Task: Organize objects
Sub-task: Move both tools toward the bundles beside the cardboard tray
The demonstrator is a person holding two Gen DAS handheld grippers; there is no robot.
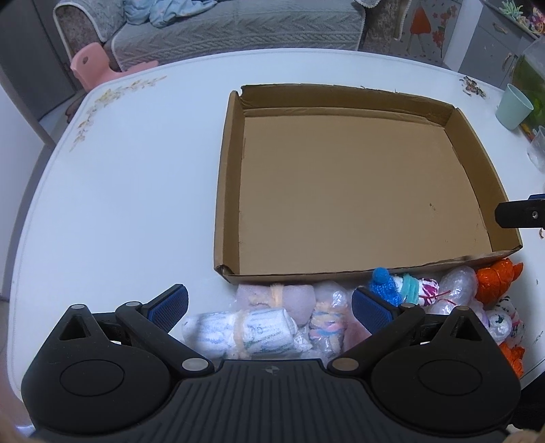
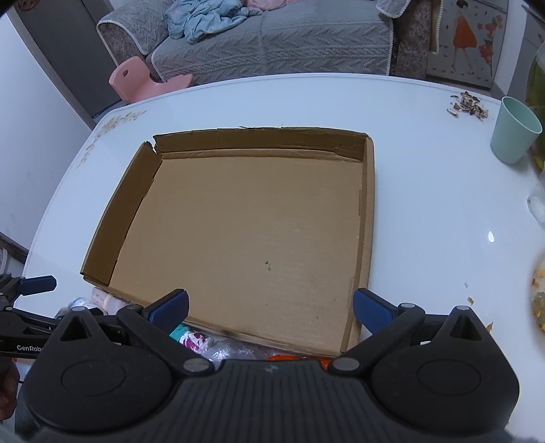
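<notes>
Mint cup [image 2: 514,131] beside cardboard tray [image 2: 366,218]

light: dim, cool, diffuse | shadows: soft, faint | glare: small glint on table [image 2: 491,235] right of tool | blur: wrapped bundles [image 1: 238,332] between fingers smeared | edges: strong fisheye bending, corners darkened

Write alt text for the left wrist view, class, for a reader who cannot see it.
An open left gripper hovers over a row of rolled, bagged socks lying on a white table along the near wall of an empty, shallow cardboard box. A mint green cup stands at the far right, and a grey sofa lies beyond the table.
</notes>
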